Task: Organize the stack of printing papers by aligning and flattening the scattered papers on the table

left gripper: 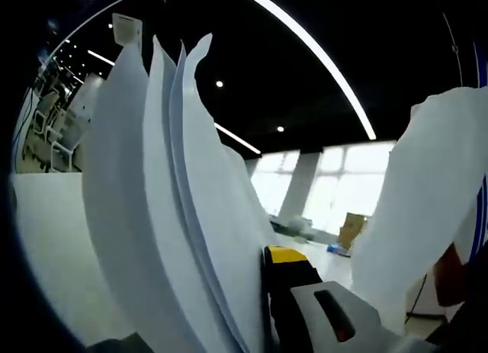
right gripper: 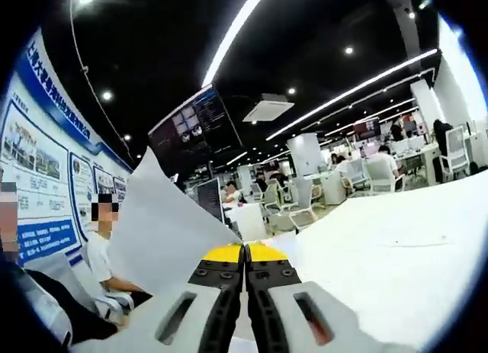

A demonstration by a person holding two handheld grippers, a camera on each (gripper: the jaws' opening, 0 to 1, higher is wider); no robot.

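Note:
Several white paper sheets stand on edge and fan upward in the left gripper view. They are pinched in my left gripper. Its yellow-tipped right finger presses against them, and the sheets hide the left finger. Another white sheet hangs at the right of that view. In the right gripper view my right gripper has its yellow-tipped jaws together on a single white sheet, which rises up and to the left. The white table spreads out to the right.
The white tabletop also lies left of the held sheets. A person's hand shows at the right edge. A seated person is close on the left, with white chairs and desks beyond the table.

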